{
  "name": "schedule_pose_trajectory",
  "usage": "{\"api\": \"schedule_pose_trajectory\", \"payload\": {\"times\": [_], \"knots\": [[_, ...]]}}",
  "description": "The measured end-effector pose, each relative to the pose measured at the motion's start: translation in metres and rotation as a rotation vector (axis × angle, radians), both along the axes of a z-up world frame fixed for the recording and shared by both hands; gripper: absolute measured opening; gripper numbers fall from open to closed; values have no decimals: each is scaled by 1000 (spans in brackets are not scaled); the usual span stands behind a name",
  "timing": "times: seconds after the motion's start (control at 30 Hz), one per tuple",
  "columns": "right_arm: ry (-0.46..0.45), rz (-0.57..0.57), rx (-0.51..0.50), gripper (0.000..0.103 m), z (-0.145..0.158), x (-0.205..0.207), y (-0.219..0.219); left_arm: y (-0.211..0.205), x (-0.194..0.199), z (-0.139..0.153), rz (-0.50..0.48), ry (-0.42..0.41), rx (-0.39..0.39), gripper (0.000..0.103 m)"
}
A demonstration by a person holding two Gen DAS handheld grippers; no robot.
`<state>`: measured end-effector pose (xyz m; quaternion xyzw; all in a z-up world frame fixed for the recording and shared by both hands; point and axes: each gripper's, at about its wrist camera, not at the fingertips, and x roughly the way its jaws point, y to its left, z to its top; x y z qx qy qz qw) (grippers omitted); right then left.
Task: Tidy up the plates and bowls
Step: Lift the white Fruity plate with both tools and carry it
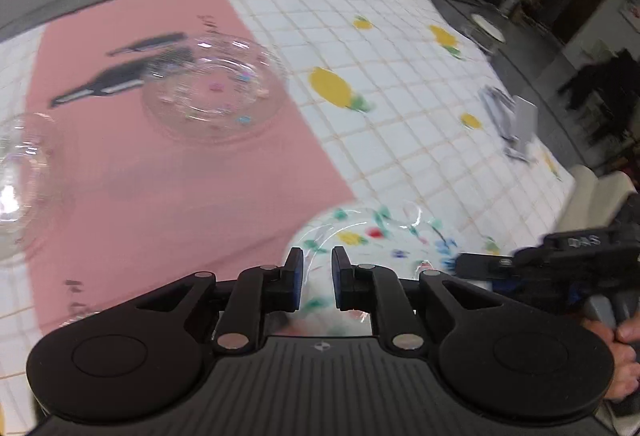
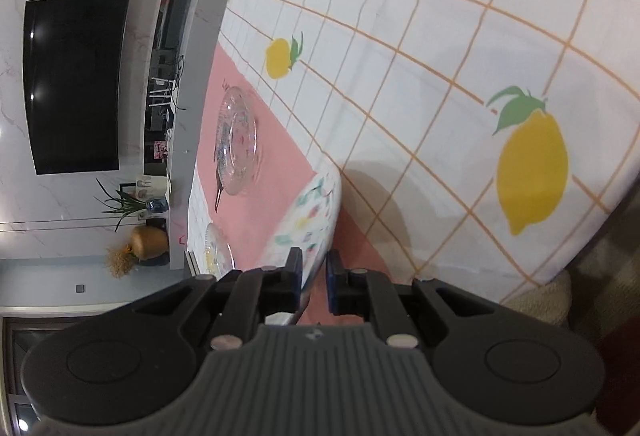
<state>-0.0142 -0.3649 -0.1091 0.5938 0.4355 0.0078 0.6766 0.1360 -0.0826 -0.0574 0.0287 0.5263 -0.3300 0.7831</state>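
Nearest the lens, the left gripper (image 1: pixel 317 278) is pinching the near rim of a clear glass plate with a coloured flower print (image 1: pixel 376 236), its blue pads closing tight on the thin edge. The right gripper (image 2: pixel 314 278) is gripping the same plate (image 2: pixel 310 220) at its right-hand rim, so the plate is hanging between both, tilted and lifted over the pink mat (image 1: pixel 192 172). It is looking stiff, smooth and breakable, probably fairly light, and likely slippery under the pads; the rim is the only place offering a hold, and a two-sided grip is suiting it. Further out on the mat, a second clear plate (image 1: pixel 214 88) is lying flat, partly covering the dark printed cutlery design. Another glass piece (image 1: pixel 24 180) is sitting at the left edge, though blur is making it hard to tell bowl from plate. Both are lying in the way of any sweep to the left across the lemon-print tablecloth (image 1: pixel 400 76)
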Motion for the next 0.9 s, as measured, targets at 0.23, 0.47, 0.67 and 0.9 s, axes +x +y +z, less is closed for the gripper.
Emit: {"api": "schedule_pose_trajectory", "payload": {"times": [0.23,0.47,0.67,0.9], "knots": [[78,-5,32,6,-17,2,-1,-7,-7,-1,-11,-48,72,16],[116,36,-60,14,-14,6,6,2,-1,5,31,-42,69,17],[123,30,-126,32,-5,3,8,13,6,10,71,-27,53,20],[140,9,-184,45,2,-2,6,18,10,11,93,-16,47,28]]}}
